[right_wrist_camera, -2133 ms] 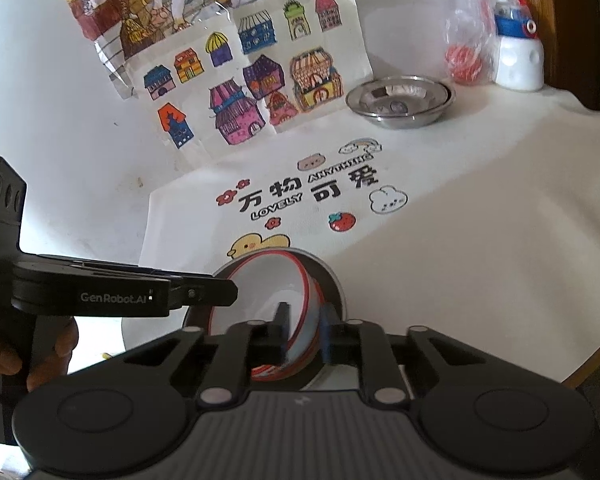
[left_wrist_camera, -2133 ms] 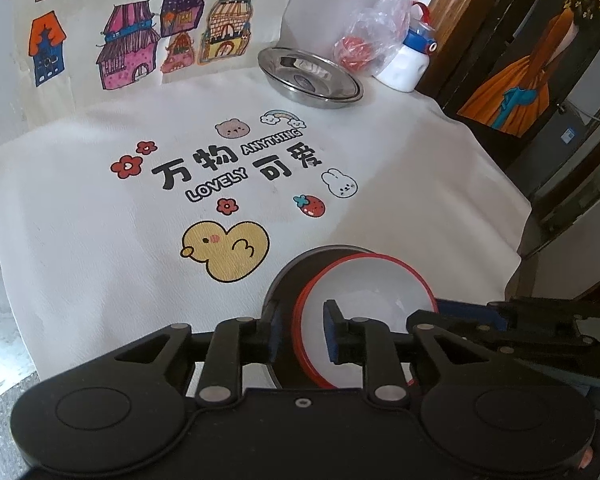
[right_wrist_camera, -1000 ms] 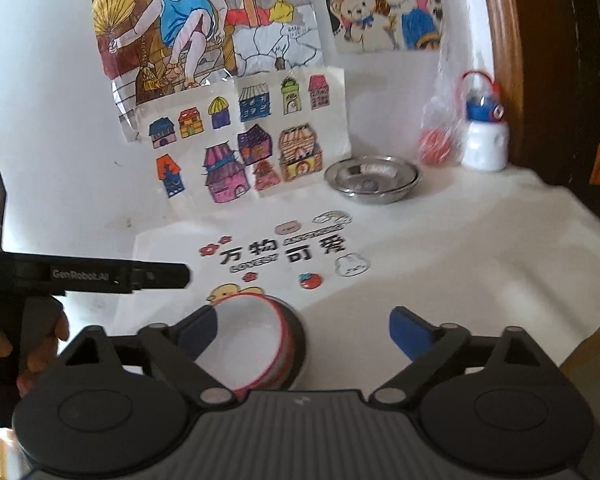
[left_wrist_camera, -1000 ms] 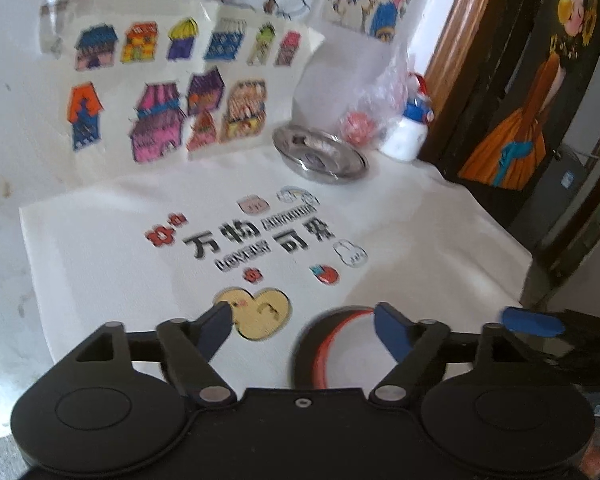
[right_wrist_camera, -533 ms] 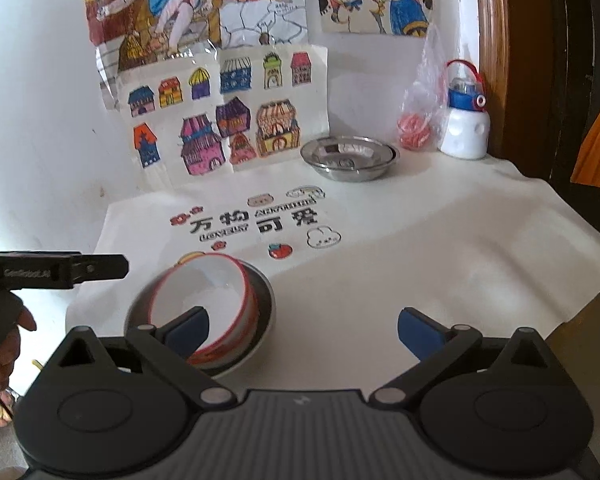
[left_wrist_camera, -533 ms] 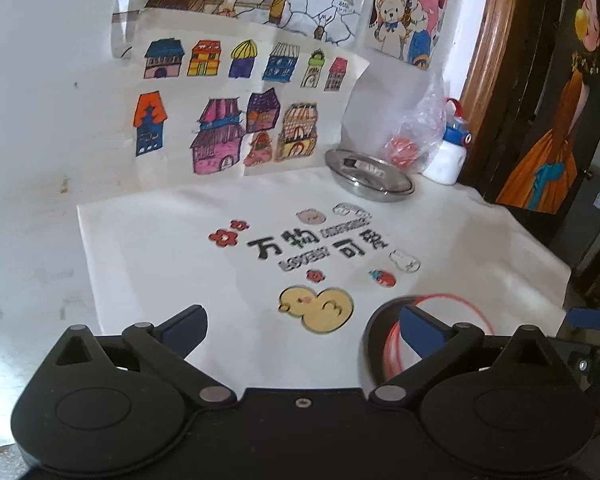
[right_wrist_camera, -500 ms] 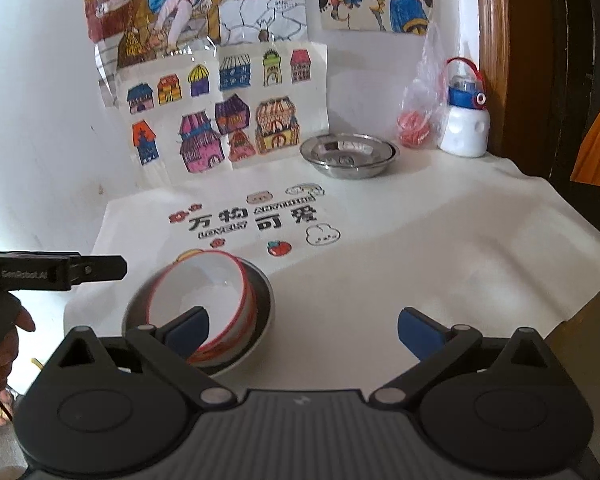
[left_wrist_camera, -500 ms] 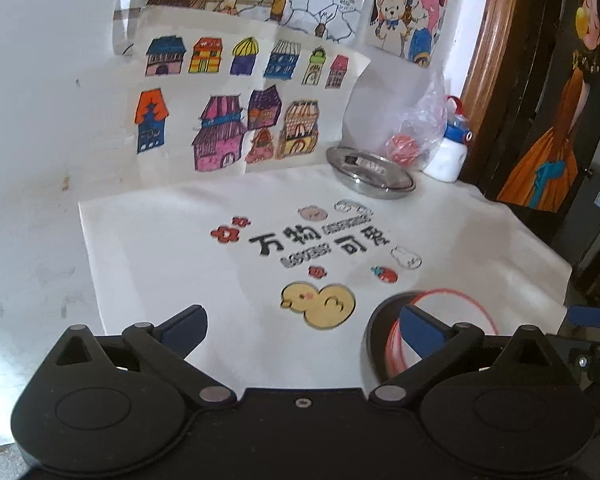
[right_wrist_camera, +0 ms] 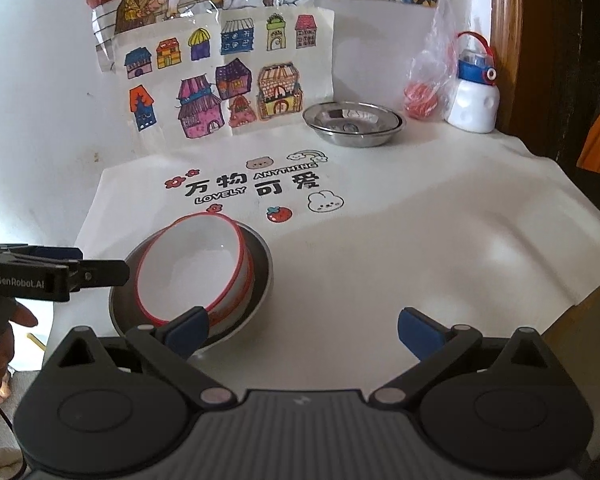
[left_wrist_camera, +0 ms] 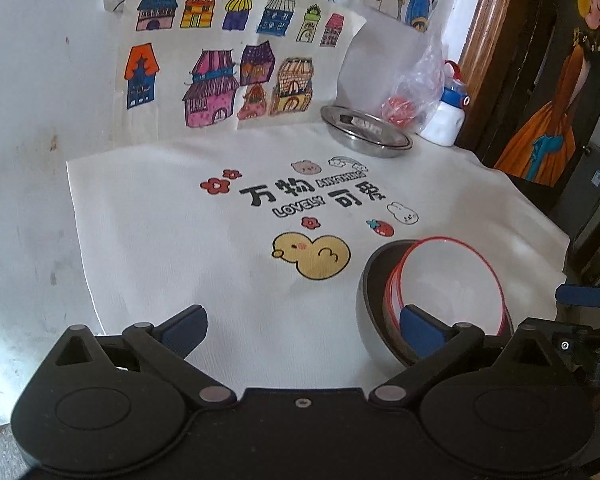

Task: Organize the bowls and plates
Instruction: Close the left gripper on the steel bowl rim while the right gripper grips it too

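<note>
Both grippers spread wide, empty; left gripper (left_wrist_camera: 302,322), right gripper (right_wrist_camera: 302,326). Red-rimmed bowls (right_wrist_camera: 192,268) nest tilted in a grey plate (right_wrist_camera: 260,276) between them; steel dishes (right_wrist_camera: 354,122) far back right, nearer right gripper

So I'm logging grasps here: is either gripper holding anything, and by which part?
Nothing is held. The left gripper and right gripper are both open and empty; the red-rimmed white bowl sits free in the grey metal dish.
</note>
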Tool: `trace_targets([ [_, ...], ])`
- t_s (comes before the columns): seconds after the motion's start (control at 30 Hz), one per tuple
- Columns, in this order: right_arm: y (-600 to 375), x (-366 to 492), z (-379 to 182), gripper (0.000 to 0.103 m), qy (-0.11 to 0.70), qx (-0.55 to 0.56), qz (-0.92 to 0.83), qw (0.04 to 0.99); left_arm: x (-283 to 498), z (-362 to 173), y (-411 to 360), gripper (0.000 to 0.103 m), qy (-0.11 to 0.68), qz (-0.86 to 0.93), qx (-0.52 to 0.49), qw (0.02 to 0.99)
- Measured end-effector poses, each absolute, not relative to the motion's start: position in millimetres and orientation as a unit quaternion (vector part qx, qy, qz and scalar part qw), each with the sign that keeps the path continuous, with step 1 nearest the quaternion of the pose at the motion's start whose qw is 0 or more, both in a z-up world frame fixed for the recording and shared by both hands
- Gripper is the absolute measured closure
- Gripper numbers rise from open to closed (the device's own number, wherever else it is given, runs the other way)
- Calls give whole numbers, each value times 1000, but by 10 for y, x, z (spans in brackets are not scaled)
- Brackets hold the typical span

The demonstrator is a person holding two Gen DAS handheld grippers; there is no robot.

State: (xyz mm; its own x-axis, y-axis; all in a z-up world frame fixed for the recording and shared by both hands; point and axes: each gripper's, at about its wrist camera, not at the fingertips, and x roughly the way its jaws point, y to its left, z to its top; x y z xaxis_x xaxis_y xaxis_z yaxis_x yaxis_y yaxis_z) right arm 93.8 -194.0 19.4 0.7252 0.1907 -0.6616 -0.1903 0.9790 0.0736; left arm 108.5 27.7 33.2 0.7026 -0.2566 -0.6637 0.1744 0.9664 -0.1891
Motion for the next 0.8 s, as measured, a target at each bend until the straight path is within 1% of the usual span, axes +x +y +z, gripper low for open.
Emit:
trace_targets([
  [0.8,-1913,1123,112,0,382,-12,81,921,1247,220,189,1,396,-103,-34,912],
])
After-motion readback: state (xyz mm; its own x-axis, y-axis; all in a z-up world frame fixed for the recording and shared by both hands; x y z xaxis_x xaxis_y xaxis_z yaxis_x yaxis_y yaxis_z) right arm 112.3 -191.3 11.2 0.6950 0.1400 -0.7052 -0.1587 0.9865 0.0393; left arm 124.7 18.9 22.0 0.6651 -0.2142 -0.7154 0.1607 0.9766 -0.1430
